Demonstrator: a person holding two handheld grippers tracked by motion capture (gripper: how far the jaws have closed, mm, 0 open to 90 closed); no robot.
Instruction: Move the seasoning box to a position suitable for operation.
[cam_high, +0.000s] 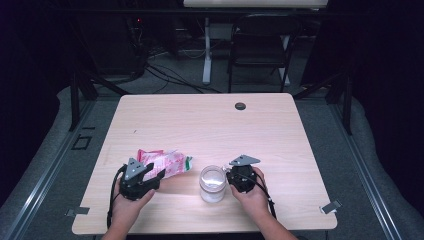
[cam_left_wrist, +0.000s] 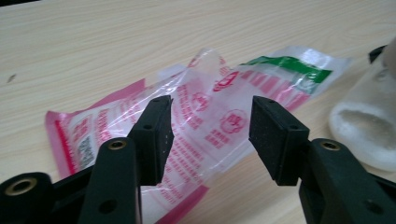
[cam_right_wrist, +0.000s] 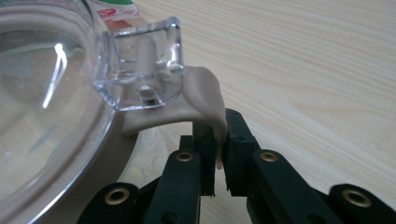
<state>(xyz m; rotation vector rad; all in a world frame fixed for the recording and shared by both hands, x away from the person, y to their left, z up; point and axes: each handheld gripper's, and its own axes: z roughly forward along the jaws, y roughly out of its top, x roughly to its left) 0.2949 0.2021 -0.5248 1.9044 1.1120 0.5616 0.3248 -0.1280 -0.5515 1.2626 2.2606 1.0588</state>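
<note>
Right tool (cam_right_wrist: 218, 154) was clamped narrow on the beige silicone tab (cam_right_wrist: 205, 100) of the jar's lid latch; in the right gripper view the jaws pinched the tab's free end at lower centre of the frame, with the clear plastic clasp (cam_right_wrist: 140, 63) just above and the jar lid (cam_right_wrist: 42, 93) at the left edge. In the high view the jar (cam_high: 212, 184) stood at lower centre, touching the right tool (cam_high: 242, 176) on its right-hand side.

Left tool (cam_left_wrist: 210, 135) stood wide, holding nothing. The pink-and-white plastic bag (cam_left_wrist: 205, 121) lay flat on the surface (cam_left_wrist: 93, 42) directly ahead of and under the jaws, long axis running from lower left to upper right of the left gripper view, green-banded end at upper right, toward the jar (cam_left_wrist: 364, 130). In the high view the bag (cam_high: 167, 162) lay left of the jar, with the left tool (cam_high: 145, 175) over its near-left end.

Judgement: the left tool is the nearer to the bag and already straddles it across the short axis; closing would take the film. The right tool looks committed to the latch, steadying or opening the jar.
</note>
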